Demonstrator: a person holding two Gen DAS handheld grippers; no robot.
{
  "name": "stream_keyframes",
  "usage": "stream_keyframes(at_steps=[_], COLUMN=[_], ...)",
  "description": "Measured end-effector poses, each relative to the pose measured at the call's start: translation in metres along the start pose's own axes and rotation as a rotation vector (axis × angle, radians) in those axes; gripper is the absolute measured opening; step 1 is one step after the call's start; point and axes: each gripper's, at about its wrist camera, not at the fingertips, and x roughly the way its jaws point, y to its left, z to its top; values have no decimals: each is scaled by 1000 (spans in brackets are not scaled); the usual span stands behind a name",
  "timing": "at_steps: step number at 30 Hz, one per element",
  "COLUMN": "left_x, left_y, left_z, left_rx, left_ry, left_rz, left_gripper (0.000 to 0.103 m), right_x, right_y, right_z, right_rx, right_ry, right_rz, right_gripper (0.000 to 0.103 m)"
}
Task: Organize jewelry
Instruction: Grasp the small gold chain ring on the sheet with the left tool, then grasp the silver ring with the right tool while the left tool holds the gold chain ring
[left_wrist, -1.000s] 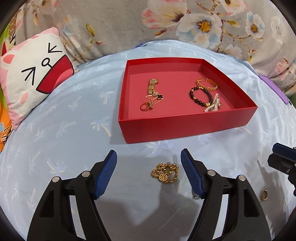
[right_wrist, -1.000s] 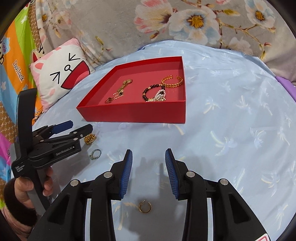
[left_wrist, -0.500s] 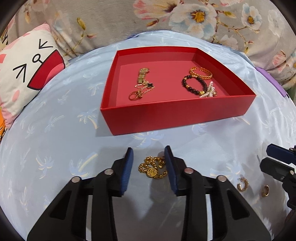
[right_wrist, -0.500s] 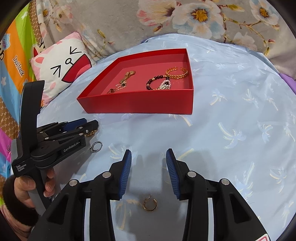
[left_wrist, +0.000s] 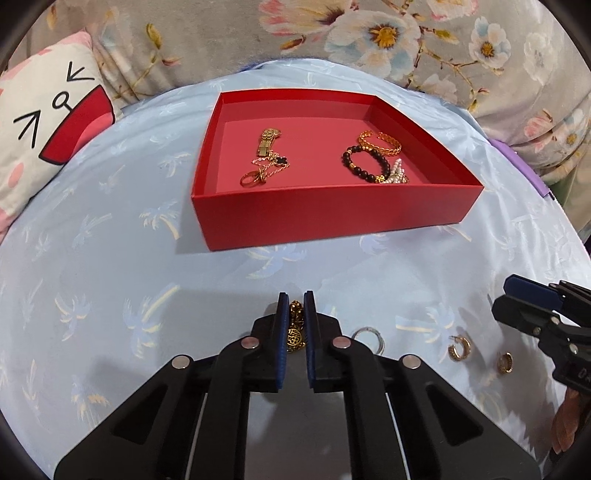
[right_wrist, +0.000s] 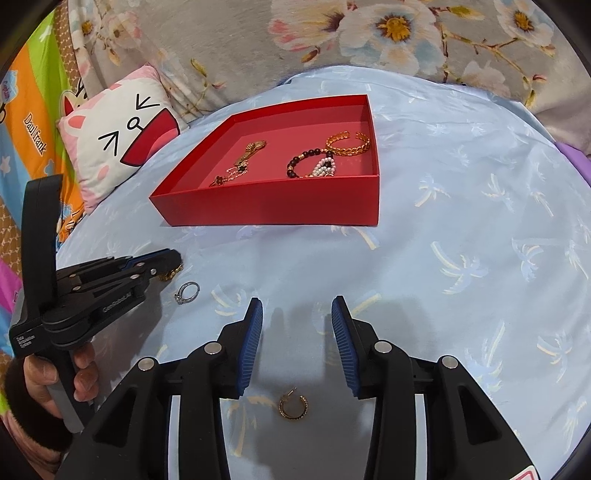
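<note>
Left wrist view: the left gripper (left_wrist: 296, 325) has its fingers pinching a gold chain bracelet with a round coin charm (left_wrist: 295, 330) on the pale blue palm-print bedspread (left_wrist: 110, 280), in front of the shallow red cardboard tray (left_wrist: 332, 218). Just right of it lies a silver ring (left_wrist: 366, 335), then two gold hoop earrings (left_wrist: 459, 348). The right gripper (right_wrist: 296, 332) hovers with fingers spread above another gold hoop earring (right_wrist: 293, 406).
</note>
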Motion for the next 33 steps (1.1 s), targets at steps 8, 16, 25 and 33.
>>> stream_keyframes(at_steps=[8, 16, 25, 33], left_x=[-18, -40, -63, -66], left_y=[13, 30, 37, 36], left_z=[-14, -36, -33, -31], left_rx=[-38, -109, -134, -125], left_ry=[-8, -31, -103, -123], left_rz=[-38, -63, -72, -59], left_gripper=[6, 6, 6, 6], right_x=[-2, 2, 10, 33], right_y=[-2, 14, 39, 86], right_z=[1, -4, -4, -1], right_rx=[1, -54, -111, -241], right_ry=[3, 27, 52, 95], right_rz=[9, 42, 92, 94], right_gripper=[39, 39, 39, 39])
